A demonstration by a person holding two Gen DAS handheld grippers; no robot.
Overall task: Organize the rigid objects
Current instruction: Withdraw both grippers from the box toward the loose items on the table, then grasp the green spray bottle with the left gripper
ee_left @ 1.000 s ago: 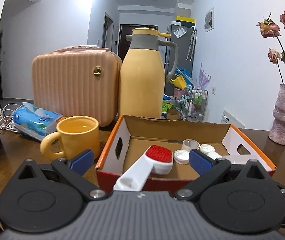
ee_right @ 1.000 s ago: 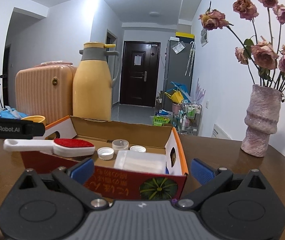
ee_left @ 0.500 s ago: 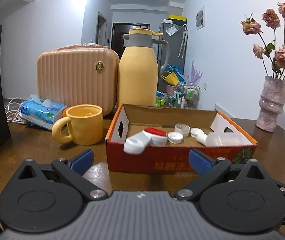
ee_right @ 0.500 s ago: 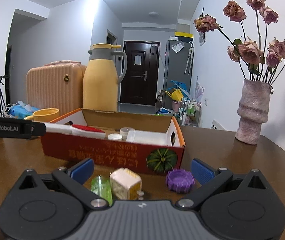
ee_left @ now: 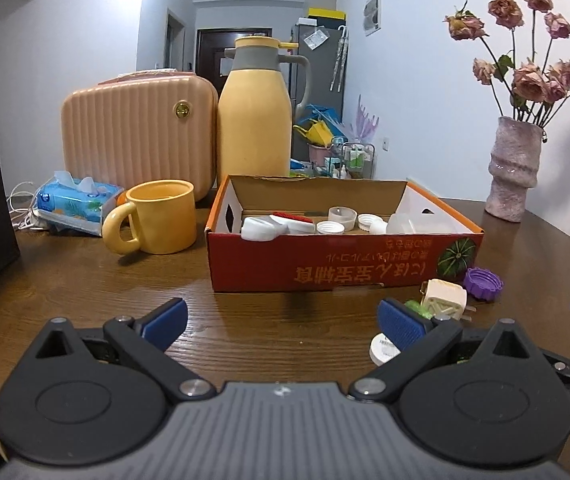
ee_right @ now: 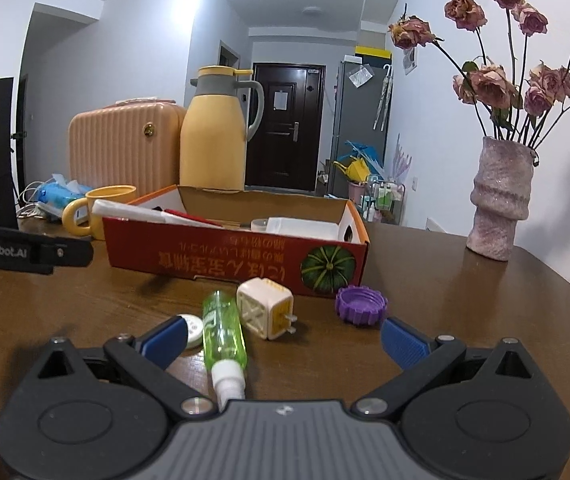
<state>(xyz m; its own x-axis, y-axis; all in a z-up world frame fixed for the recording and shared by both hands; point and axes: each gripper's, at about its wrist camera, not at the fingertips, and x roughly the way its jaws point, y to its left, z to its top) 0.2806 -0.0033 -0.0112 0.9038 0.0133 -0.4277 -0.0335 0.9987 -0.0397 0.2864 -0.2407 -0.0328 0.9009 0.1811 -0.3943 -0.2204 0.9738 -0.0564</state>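
**Blue-padded tools spread wide and empty before the red box**

Blue pads on the left tool point(ee_left: 281, 322) stand far apart, gripping nothing and touching nothing; bare brown bench point(ee_left: 85, 280) shows between them. The right tool point(ee_right: 283, 338) is equally spread and empty. Between its fingers lie a green spray bottle point(ee_right: 223, 330) at 11 o'clock, its white nozzle pointing back at the camera, and a cream plug cube point(ee_right: 265, 308) just beside it at 12. A purple cap point(ee_right: 361, 305) sits at 1 o'clock, and a white round lid point(ee_right: 193, 330) is partly hidden behind the left pad.

At 12 o'clock beyond them stands the red cardboard box point(ee_left: 345, 264). Inside it rest a white brush with red bristles point(ee_left: 273, 225), several white caps point(ee_left: 329, 227) and a clear container point(ee_left: 413, 222). A yellow mug point(ee_left: 161, 216) stands at the box's 9 o'clock.
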